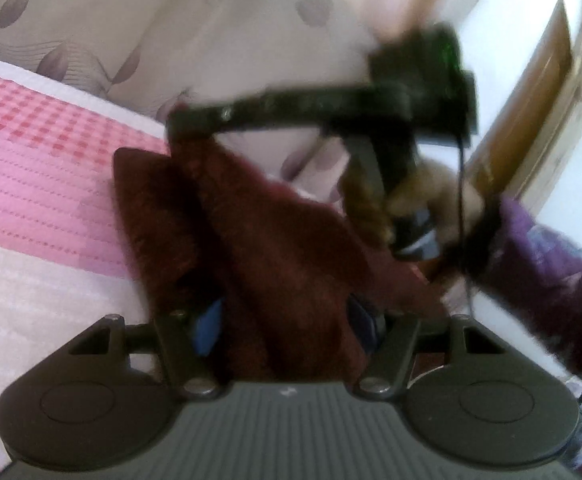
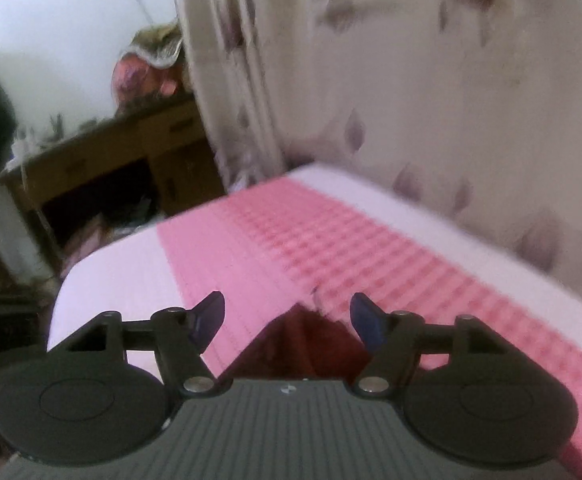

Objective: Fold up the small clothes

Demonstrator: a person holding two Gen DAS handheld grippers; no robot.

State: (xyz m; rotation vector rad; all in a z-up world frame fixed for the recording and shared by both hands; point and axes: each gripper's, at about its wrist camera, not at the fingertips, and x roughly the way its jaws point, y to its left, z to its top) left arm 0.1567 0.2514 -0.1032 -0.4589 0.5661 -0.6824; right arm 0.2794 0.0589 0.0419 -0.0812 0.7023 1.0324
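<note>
1 maroon garment (image 1: 275, 248) on a pink-and-white bed (image 1: 39, 184)

The bed's quilted cover spreads ahead of both tools, leaf-print curtains (image 2: 431, 92) behind it, 1 wooden desk (image 2: 131, 152) far left. The left hand-held gripper (image 1: 287, 320) pinches the garment; the right hand-held gripper (image 2: 287, 320) stands spread, nothing between its 2 fingers, garment just below.
</note>
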